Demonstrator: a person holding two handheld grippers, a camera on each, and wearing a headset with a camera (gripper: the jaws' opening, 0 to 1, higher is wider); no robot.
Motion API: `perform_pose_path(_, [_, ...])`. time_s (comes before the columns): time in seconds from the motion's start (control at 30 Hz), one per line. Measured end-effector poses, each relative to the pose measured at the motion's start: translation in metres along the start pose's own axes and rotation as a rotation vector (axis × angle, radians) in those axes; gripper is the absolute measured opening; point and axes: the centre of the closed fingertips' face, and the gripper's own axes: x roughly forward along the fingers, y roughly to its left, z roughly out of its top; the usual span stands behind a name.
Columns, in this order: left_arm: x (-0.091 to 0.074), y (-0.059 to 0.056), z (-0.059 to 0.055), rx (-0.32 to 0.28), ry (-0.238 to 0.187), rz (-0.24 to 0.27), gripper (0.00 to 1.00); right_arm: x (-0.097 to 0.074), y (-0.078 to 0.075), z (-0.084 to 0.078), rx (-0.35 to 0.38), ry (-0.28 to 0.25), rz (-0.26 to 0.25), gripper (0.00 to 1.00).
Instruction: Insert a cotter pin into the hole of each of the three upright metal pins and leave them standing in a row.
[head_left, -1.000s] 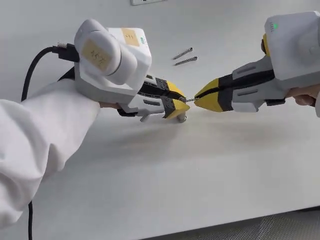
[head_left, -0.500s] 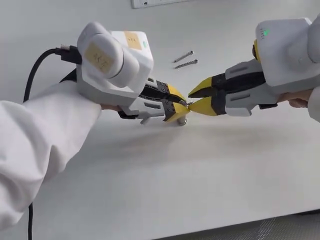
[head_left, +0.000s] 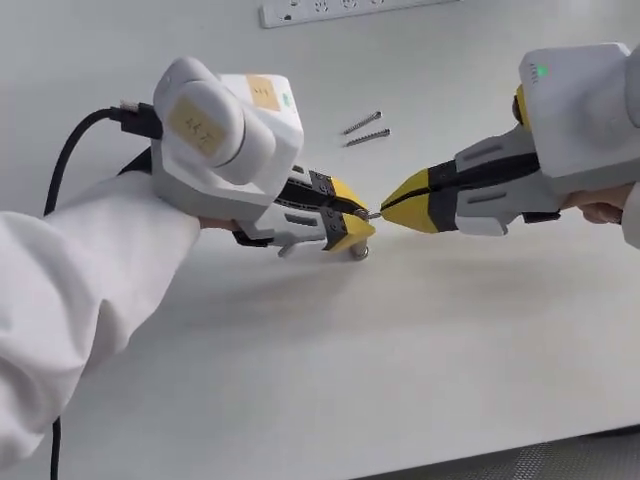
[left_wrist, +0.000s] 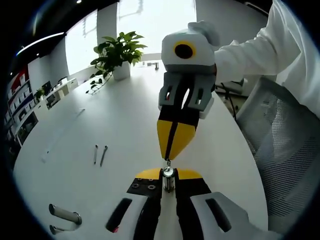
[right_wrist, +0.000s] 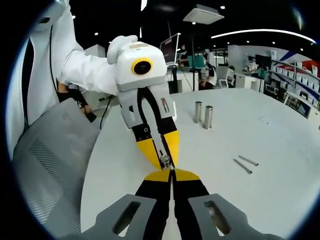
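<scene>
Left gripper clamps the metal pin steady, head toward the right gripper, whose fingers pinch a cotter pin, tip at the pin's head, lined up to thread, I'd say.

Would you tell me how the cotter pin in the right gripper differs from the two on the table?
The held cotter pin is clamped in the right gripper, raised, tip at the metal pin; the loose cotter pins lie flat, untouched. All are thin metal.
</scene>
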Motion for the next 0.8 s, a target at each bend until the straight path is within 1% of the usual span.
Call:
perform_pose_path(0.13, [0.0,0.0,0.0,0.002,0.001,0.002,0.07,0.001,0.002,0.0,-0.015,0.005,0.008,0.0])
perform_pose_path(0.23, [0.001,0.0,0.0,0.003,0.001,0.004,0.07,0.0,0.002,0.0,-0.005,-0.001,0.002,0.0])
perform_pose_path(0.27, [0.001,0.0,0.0,0.003,0.0,0.005,0.07,-0.001,0.002,0.001,-0.005,-0.004,-0.003,0.01])
perform_pose_path(0.4, [0.001,0.0,0.001,0.009,0.002,0.007,0.07,-0.007,-0.001,0.001,0.01,-0.018,-0.022,0.12])
perform_pose_path(0.47, [0.001,0.0,0.001,0.011,0.005,0.011,0.07,-0.011,0.002,0.003,0.01,-0.028,-0.023,0.16])
perform_pose_path(0.57, [0.001,0.001,0.001,0.004,0.006,0.018,0.07,-0.014,0.006,0.004,0.018,-0.041,-0.022,0.19])
perform_pose_path(0.6, [0.002,0.001,0.001,0.002,0.006,0.017,0.07,-0.015,0.008,0.004,0.023,-0.044,-0.023,0.22])
perform_pose_path(0.73, [0.002,0.001,0.0,0.005,0.008,0.018,0.07,-0.018,0.019,0.009,0.069,-0.083,-0.019,0.43])
perform_pose_path(0.8, [0.002,0.001,0.0,0.006,0.006,0.018,0.07,-0.019,0.025,0.008,0.082,-0.077,-0.01,0.51])
